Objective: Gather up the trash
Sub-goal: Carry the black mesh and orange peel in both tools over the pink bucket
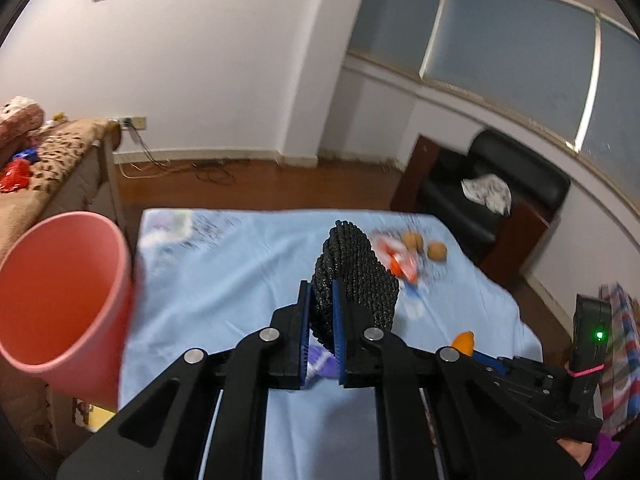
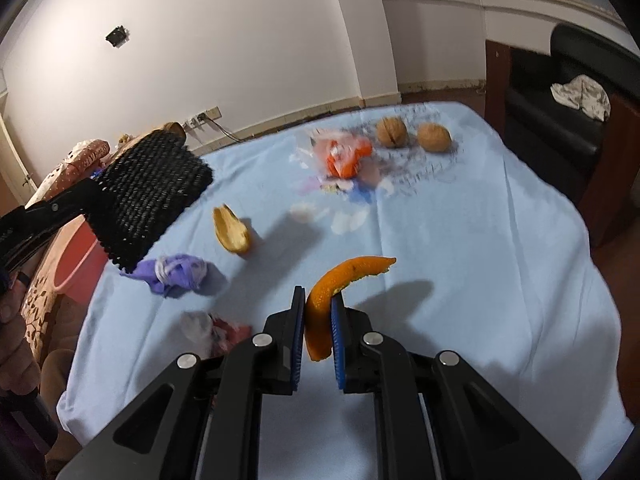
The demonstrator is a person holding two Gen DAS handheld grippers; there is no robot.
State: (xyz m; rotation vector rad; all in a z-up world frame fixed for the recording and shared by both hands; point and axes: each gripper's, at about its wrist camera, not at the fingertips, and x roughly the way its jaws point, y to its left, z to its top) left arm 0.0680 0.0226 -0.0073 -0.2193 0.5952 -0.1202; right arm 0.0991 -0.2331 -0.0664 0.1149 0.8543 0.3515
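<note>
**Both hand-held grippers loaded over the blue tabletop**

Nearest in the right wrist view, the right hand-held gripper [image 2: 318, 330] is clamped narrow on one curved strip of orange peel [image 2: 340, 280], held above the tabletop [image 2: 480, 260]. The left hand-held gripper [image 1: 321, 320] has its pads pressed on one black woven mesh piece [image 1: 356, 272], lifted clear of the cloth.

Taking the orange peel as landmark: just left of it lie one crumpled white-and-red scrap [image 2: 212, 330] and one purple crumpled wad [image 2: 176, 274]. Beyond and left of the peel sits one yellowish peel piece [image 2: 234, 232]. Farther beyond it lies one orange-and-white wrapper [image 2: 344, 154], blurred, with small pale scraps around it that are too smeared to count. Farthest beyond, slightly right, sit two walnuts [image 2: 414, 134] side by side.

One pink bin [image 1: 60, 300] stands off the tabletop's left edge, well left of the peel.
</note>
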